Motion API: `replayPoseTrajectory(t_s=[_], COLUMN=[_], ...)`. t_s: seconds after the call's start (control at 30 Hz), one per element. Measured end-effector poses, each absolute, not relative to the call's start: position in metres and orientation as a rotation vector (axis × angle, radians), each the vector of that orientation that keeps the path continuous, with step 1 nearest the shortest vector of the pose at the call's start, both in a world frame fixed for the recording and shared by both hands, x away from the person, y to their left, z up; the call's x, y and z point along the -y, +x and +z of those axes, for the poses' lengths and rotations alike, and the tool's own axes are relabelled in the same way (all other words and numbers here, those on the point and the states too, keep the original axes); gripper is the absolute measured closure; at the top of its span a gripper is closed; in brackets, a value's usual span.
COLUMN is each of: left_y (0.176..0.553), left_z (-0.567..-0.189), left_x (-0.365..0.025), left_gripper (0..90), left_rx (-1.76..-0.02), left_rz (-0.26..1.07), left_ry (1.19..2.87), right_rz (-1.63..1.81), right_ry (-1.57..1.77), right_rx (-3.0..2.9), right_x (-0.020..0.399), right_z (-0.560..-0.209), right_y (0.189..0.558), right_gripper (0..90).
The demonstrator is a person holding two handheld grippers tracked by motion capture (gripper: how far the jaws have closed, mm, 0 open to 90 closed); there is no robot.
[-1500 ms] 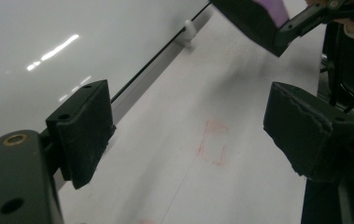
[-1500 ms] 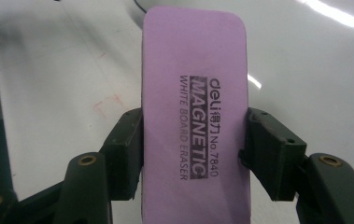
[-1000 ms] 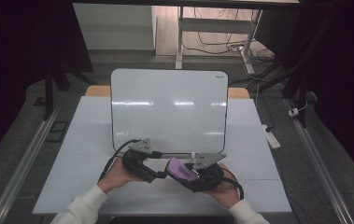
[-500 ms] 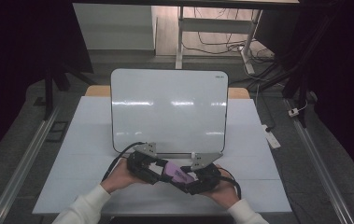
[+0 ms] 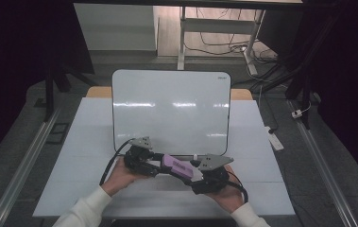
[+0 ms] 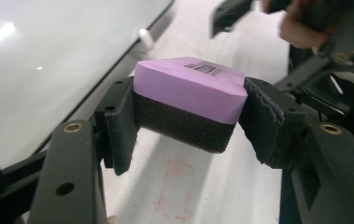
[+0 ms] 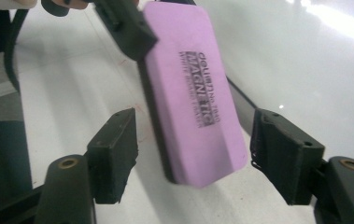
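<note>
A purple whiteboard eraser [image 5: 181, 167] with a black felt underside hangs just above the white table [image 5: 87, 142], in front of the whiteboard [image 5: 172, 109]. My left gripper [image 5: 160, 163] is shut on one end of the eraser [image 6: 188, 91], its pads pressed against both long sides. My right gripper [image 5: 198, 176] stands open around the other end. In the right gripper view the eraser [image 7: 191, 93] lies between the spread jaws of the right gripper [image 7: 193, 149] with a gap on each side. One left gripper finger [image 7: 123, 25] clamps its far end.
The whiteboard [image 6: 34, 60] leans upright at the table's middle, its lower edge close behind the grippers. A faint red rectangle mark [image 6: 174, 186] is on the table under the eraser. A white power strip [image 5: 273, 137] lies on the floor at the right.
Both hands have shifted only slightly in front of the whiteboard. The eraser has stayed between the two grippers.
</note>
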State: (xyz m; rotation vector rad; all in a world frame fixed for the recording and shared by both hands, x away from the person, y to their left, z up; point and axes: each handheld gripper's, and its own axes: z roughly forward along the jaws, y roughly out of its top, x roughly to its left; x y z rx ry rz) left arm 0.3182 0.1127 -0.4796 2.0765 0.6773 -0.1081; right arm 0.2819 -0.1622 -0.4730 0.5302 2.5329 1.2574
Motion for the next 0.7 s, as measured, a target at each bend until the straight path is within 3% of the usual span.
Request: replayPoseTrajectory(t_s=[0.53, 0.7], left_y=[0.326, 0.325], left_z=[-0.479, -0.478], left_x=[-0.106, -0.103], left_gripper=[39.3, 39.2], left_rx=[-0.777, -0.765], left_rz=[-0.167, -0.206], left_ry=[1.985, 1.972], right_rz=[1.029, 0.92], right_ry=[0.422, 0.369], right_rx=[-2.342, -2.285], right_x=[0.138, 0.133], right_z=[-0.479, -0.485], right_y=[0.265, 0.263], right_gripper=[38.5, 45.0])
